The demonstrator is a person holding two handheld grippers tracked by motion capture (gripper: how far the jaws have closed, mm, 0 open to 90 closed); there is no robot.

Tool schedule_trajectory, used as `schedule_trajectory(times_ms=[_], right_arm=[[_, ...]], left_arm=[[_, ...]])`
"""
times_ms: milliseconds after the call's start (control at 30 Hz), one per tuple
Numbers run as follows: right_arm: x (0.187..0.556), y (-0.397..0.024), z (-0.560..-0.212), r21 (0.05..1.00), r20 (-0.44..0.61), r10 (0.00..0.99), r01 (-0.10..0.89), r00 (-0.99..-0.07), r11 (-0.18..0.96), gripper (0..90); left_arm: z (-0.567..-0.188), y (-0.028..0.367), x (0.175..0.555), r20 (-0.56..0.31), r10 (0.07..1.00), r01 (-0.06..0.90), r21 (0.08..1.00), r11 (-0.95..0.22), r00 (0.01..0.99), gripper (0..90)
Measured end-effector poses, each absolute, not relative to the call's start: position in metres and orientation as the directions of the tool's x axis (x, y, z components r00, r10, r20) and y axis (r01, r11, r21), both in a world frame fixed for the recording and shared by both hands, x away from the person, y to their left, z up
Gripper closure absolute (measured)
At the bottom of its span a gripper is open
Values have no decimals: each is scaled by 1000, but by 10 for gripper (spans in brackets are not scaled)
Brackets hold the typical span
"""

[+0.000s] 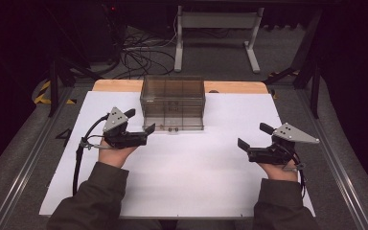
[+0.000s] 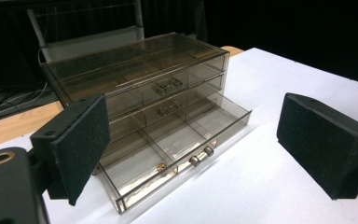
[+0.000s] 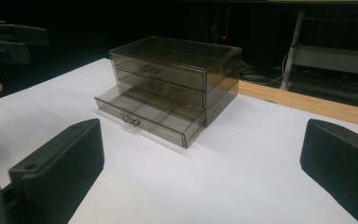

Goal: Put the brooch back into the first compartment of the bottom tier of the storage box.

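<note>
Smoky brown clear plastic makes up the small three-drawer organiser box standing toward the far middle of the white sheet-covered table. Its bottom drawer is pulled partway out toward the person, while the two drawers above sit flush.

The left gripper, black with a grey three-cornered plate on top, has its jaws spread wide and nothing between them; its nearer jaw tip sits just beside the box's front left corner, and whether it touches I cannot tell. The right gripper is likewise wide apart and empty, well clear of the box out on the right side of the sheet.

From the left gripper view, the open drawer shows its dividers, a pair of small metal knobs on its front, and a small brass-coloured thing lying inside near the front wall. The right gripper view shows the box from its other side, with the left gripper and a bit of hand at the left edge.

From the high view, bare white sheet spreads between and in front of both hands. A strip of wooden table edge runs behind the box, and beyond that are a dark floor, cables and a white metal frame.
</note>
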State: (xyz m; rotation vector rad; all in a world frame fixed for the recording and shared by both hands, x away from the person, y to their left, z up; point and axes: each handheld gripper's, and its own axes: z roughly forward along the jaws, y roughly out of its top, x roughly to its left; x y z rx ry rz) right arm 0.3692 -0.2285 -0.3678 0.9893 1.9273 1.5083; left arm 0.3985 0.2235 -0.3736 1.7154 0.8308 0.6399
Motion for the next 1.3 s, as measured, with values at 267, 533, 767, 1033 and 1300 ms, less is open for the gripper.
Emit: schedule_trajectory(times_ms=[267, 533, 767, 1033, 1300], right_arm=[[369, -229, -368, 965, 55, 785, 234, -618, 116, 0], [369, -228, -369, 967, 59, 778, 229, -626, 111, 0], [369, -228, -369, 970, 70, 773, 225, -631, 96, 0], [369, -227, -369, 969, 65, 767, 224, -638, 104, 0], [368, -226, -370, 969, 62, 768, 224, -637, 108, 0]], left_arm=[[-372, 231, 390, 21, 792, 195, 965, -176, 610, 91], [-369, 239, 382, 11, 796, 187, 970, -155, 605, 87], [-365, 244, 371, 31, 793, 173, 970, -170, 608, 83], [-364, 252, 362, 26, 793, 167, 973, -161, 609, 73], [-361, 260, 352, 23, 790, 155, 977, -148, 612, 68]])
